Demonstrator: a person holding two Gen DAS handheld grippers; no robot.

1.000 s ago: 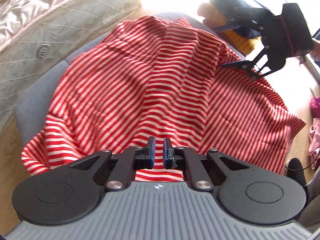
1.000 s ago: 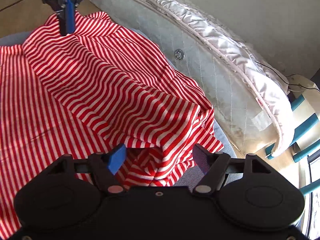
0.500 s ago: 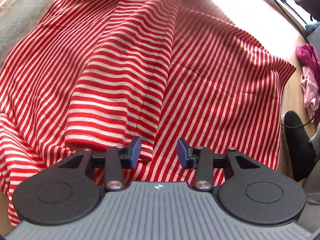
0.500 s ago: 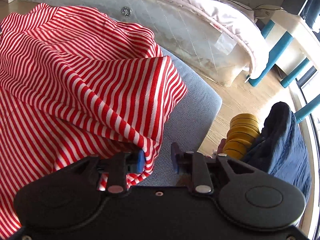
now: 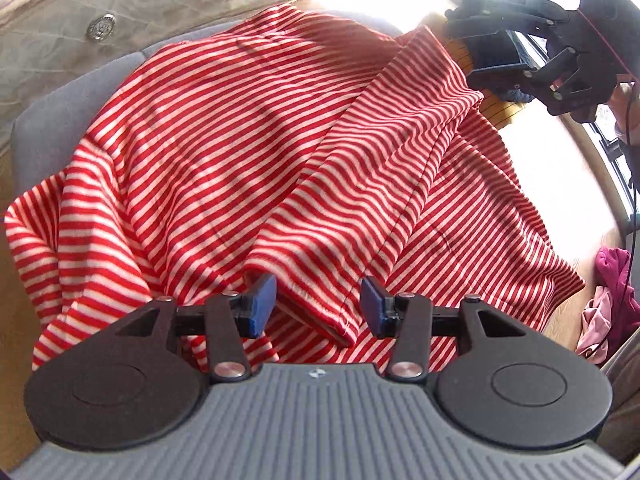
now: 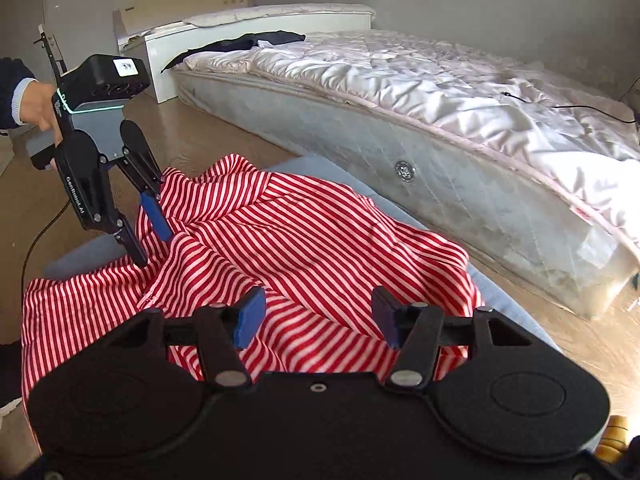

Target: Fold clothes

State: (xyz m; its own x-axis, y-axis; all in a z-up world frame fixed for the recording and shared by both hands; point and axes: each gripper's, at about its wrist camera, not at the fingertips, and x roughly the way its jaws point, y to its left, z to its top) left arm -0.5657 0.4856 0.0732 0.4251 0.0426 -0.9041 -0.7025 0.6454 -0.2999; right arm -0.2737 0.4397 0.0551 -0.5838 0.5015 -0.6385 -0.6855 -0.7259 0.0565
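Both grippers have let go since half a second ago: left gripper (image 5: 318, 306) and right gripper (image 6: 318, 320) gape wide over the striped shirt (image 5: 256, 152), draped limply across the grey seat (image 5: 48, 120). Soft, light cloth; pinch a hem corner.

White lettering "GenRobot.AI" along left gripper (image 6: 154, 236) side arm.

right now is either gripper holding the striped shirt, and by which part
Nothing is held. The left gripper and right gripper are both open, and the red striped shirt lies loose on the grey cushion.
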